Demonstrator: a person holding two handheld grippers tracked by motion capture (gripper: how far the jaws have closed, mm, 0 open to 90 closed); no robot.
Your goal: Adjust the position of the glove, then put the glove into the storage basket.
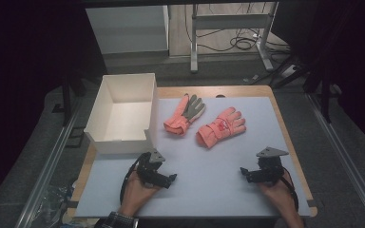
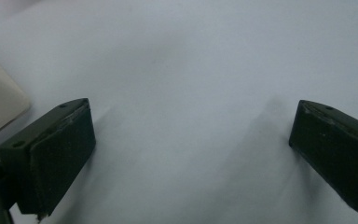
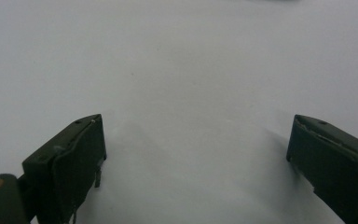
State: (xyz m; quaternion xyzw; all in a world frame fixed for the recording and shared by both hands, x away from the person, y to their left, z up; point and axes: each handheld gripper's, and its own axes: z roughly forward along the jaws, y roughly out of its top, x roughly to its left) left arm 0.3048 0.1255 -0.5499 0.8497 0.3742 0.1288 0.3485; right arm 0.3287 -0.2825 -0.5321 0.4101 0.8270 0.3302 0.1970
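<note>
Both gripper views look down at bare grey surface [image 2: 191, 60], so the two pink gloves [image 1: 221, 127] lie beyond them. The left gripper [image 1: 161, 176] and right gripper [image 1: 254, 175] rest near the front edge, jaws spread wide, holding nothing, well short of the gloves beside the white box [image 1: 123, 107].

A lab or test room: a bench [image 1: 266, 142] under a pale sheet stands among dark curtains [image 1: 28, 47], with metal rails [image 1: 52, 156] at its sides, a metal stand [image 1: 228, 21] behind and loose cables [image 1: 242, 42] on the floor.
</note>
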